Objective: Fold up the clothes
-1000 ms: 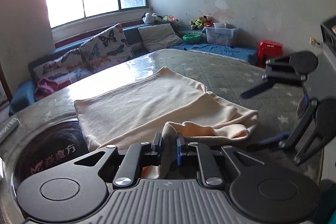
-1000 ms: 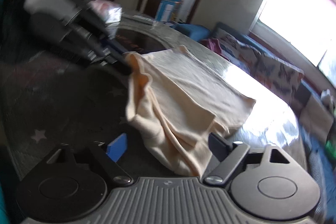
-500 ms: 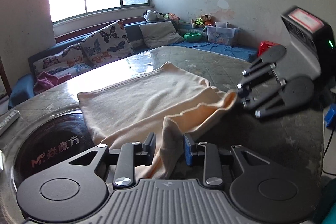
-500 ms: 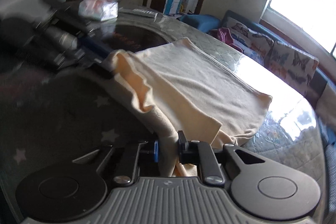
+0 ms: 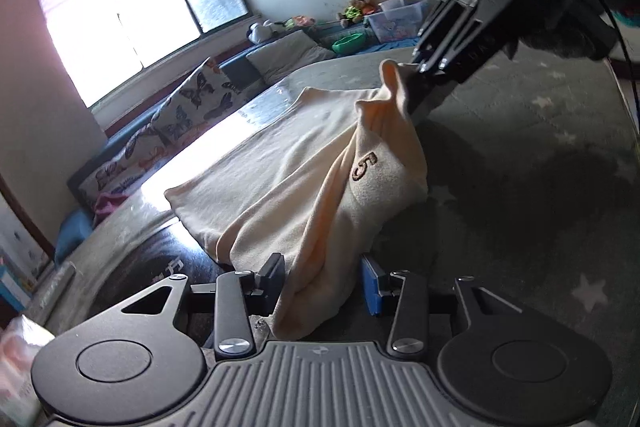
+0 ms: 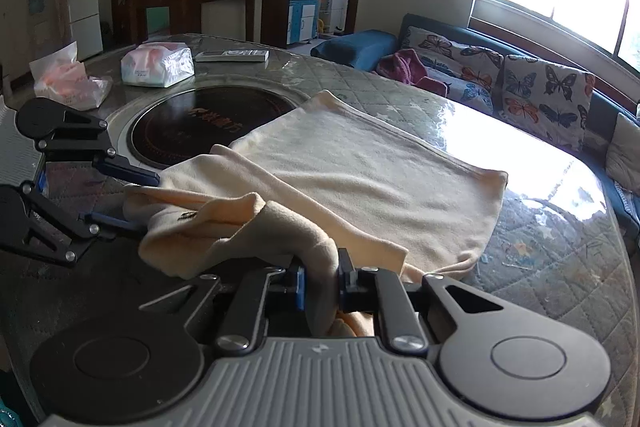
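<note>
A cream garment lies partly spread on the round table. Its near edge is bunched and lifted, and a stitched "5" shows on the fold. My left gripper has its jaws opening. The bunched cloth hangs loosely between them, and the right pad stands apart from it. My right gripper is shut on a pinched fold of the same edge and holds it above the table.
A black round plate is set in the table's middle, partly under the garment. Two tissue packs and a remote lie at the far rim. A sofa with butterfly cushions runs under the window.
The left jaws, shut on the cloth a second ago, have spread apart. The right gripper went from open beside the garment to shut on its edge, which it lifted. The left view has rolled.
</note>
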The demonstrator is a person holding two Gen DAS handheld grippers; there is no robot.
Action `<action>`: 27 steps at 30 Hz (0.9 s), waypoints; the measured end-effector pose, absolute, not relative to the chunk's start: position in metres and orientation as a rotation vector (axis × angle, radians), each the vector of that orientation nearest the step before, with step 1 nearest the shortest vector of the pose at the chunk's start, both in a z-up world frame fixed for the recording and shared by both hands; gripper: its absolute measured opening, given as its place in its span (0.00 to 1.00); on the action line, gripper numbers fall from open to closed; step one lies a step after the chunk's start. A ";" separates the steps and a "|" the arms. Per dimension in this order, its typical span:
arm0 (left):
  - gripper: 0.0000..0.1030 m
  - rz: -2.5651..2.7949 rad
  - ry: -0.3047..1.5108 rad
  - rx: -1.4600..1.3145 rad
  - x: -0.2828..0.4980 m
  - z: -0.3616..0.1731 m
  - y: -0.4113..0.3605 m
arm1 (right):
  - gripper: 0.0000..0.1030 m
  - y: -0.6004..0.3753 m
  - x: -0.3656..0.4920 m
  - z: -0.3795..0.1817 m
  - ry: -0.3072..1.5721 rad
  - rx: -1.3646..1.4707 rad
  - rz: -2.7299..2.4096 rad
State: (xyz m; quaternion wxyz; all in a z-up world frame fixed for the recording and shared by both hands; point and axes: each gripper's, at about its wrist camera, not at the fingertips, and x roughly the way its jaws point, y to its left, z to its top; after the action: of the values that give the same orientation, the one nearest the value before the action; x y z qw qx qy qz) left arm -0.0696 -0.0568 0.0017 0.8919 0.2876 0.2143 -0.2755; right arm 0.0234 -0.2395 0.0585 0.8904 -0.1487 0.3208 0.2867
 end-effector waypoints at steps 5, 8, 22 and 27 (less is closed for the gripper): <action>0.43 -0.621 0.445 0.637 -0.067 0.003 -0.052 | 0.12 -0.241 0.023 0.057 0.669 -0.307 0.593; 0.39 -0.638 0.452 0.632 -0.058 0.003 -0.051 | 0.13 -0.240 0.024 0.057 0.665 -0.307 0.590; 0.08 -0.648 0.484 0.413 -0.070 0.037 -0.036 | 0.08 -0.249 0.001 0.068 0.647 -0.293 0.608; 0.08 -0.690 0.511 0.321 -0.099 0.059 -0.025 | 0.08 -0.254 -0.031 0.086 0.658 -0.307 0.654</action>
State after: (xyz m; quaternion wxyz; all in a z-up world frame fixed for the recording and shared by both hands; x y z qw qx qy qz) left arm -0.0987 -0.0254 0.0589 0.8967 0.1551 0.2465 -0.3332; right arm -0.0309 -0.2535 0.0855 0.8830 -0.1472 0.3163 0.3140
